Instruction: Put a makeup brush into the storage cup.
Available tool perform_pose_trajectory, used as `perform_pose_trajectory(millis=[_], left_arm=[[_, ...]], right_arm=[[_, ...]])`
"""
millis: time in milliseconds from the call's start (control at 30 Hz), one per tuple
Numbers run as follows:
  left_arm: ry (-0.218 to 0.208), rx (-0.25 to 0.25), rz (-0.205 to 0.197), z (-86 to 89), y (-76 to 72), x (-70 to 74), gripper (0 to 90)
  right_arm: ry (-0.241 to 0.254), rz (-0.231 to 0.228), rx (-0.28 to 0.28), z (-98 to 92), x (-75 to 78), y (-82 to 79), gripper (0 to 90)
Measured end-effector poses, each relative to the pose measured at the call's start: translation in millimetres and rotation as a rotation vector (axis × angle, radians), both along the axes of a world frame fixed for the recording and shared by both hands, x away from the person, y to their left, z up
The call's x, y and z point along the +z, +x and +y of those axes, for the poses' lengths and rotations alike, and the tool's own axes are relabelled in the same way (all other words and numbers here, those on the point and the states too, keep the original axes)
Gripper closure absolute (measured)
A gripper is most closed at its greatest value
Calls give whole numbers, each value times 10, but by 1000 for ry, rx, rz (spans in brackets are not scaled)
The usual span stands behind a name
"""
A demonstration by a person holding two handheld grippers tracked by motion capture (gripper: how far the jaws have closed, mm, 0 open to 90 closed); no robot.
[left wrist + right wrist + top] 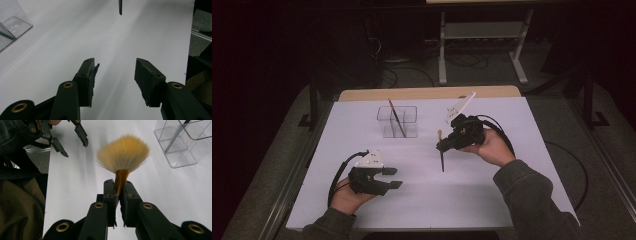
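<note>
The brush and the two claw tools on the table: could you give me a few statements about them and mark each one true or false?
1. The right gripper is clamped on a brush with fanned bristles. True.
2. The left gripper holds a brush as well. False: its jaws stand apart with nothing between them.
3. The clear organizer on the white table cover already has a brush in it. True.
4. That brush lies flat in the bottom of its compartment. False: it leans at a slant, its top end above the rim.
5. The left gripper is touching the organizer. False: it is well apart from it, nearer the person.
</note>
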State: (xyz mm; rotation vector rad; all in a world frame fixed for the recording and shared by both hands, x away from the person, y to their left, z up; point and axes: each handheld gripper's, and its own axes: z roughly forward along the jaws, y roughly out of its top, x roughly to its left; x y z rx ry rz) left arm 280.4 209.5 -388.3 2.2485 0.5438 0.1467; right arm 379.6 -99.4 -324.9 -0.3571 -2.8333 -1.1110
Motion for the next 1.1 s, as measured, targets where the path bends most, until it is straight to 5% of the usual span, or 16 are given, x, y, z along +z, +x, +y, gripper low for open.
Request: perform_pose_trajectory(millis=[1100], left_arm=[[-38,33,-1,140,-28,25,439]], right_arm=[[3,-32,-4,114,267,282,825]])
